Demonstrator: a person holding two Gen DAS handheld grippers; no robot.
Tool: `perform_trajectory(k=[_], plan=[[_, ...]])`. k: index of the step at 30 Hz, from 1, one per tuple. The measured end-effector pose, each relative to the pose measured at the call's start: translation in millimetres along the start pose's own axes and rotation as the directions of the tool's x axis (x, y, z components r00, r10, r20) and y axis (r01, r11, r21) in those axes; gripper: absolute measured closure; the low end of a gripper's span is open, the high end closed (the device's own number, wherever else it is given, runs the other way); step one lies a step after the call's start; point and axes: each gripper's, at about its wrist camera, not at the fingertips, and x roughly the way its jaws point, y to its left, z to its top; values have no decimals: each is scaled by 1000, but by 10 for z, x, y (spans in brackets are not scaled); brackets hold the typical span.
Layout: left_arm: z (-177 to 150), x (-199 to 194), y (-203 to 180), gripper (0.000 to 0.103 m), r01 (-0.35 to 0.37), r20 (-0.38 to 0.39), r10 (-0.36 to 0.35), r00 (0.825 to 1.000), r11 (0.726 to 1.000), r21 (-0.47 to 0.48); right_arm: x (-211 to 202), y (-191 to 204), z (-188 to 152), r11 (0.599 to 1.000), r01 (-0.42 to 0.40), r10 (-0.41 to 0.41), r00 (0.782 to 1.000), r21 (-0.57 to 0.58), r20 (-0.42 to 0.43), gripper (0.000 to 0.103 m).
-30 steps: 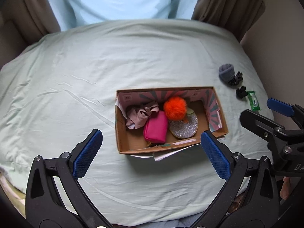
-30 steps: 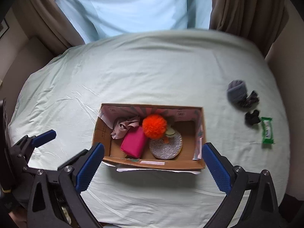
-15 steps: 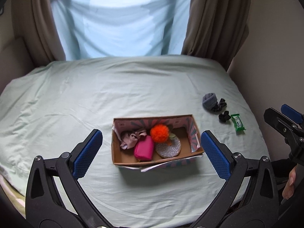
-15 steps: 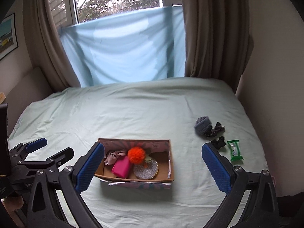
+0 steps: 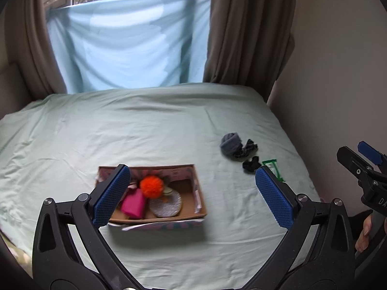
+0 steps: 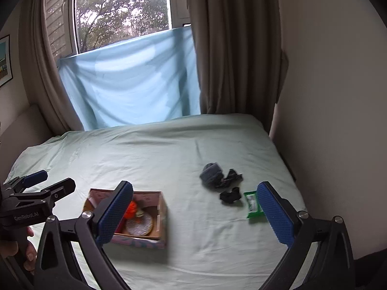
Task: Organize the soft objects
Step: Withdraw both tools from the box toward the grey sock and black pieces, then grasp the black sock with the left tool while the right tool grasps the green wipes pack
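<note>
Bed (image 5: 150,125) — pale green sheet, lightly creased, fills the middle and lower frame of both wrist views.

Cardboard box (image 5: 199,213) — open-topped, lower centre of the left wrist view and lower left of the right wrist view (image 6: 162,227). Contents: orange pom-pom (image 5: 152,186) at the middle, pink pouch (image 5: 133,206) to its lower left, silver glitter disc (image 5: 166,203) to its lower right; a pale item at the box's left end is mostly hidden behind a fingertip.

Loose items, right of the box and well apart from it: grey rolled sock (image 5: 230,143); dark scrunchie (image 5: 246,148) touching its right side; second black scrunchie (image 5: 251,165) just below; green packet (image 6: 252,204) just beside that, partly covered by a finger in both views.

Left gripper (image 5: 192,195) — blue pads spread wide, nothing between them, held above the bed's near edge; seen also at the left edge of the right wrist view (image 6: 46,181).

Right gripper (image 6: 194,211) — pads likewise spread wide and empty; its tips show at the right edge of the left wrist view (image 5: 360,153).

Backdrop: blue cloth (image 6: 130,82) hung over the lower window, brown curtains (image 6: 232,48) either side.
</note>
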Motion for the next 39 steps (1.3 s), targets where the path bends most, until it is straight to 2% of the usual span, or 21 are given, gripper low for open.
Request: perform_trajectory(k=[7,11,14,24,31,35,39], plan=[[54,389,-815,0,2,15,-2,1000,1000,10,166,-753,41,1000,11,-11,1000,-19,12,1],[48,681,-1125,0,16,11,-16,1000,1000,25,419,-1087,38,998,22,-23,1000,-52,-11,1],[45,958,-1297,0,22,7,-23,1000,999,47,659,-1313,-7,1000,3,-4,999,-31,-40,1],[-278,2390,-1608,0,111,-42,-108,993,989,99,1637,-1819,-377,1000,19,-19,997,0,-75,1],[-641,3400,-1842,0,191,-128,-170,977,966,172,2371,-2017,-809,999,20,-14,991,40,-130,1],[-811,3916,-1912,0,219,-200,-179,963,955,200,2747,-2075,-1052,999,24,-16,985,45,-172,2],[-930,4330,-1916,1,242,-273,-186,944,952,187,3084,-2123,-1286,998,19,-5,973,57,-230,9]])
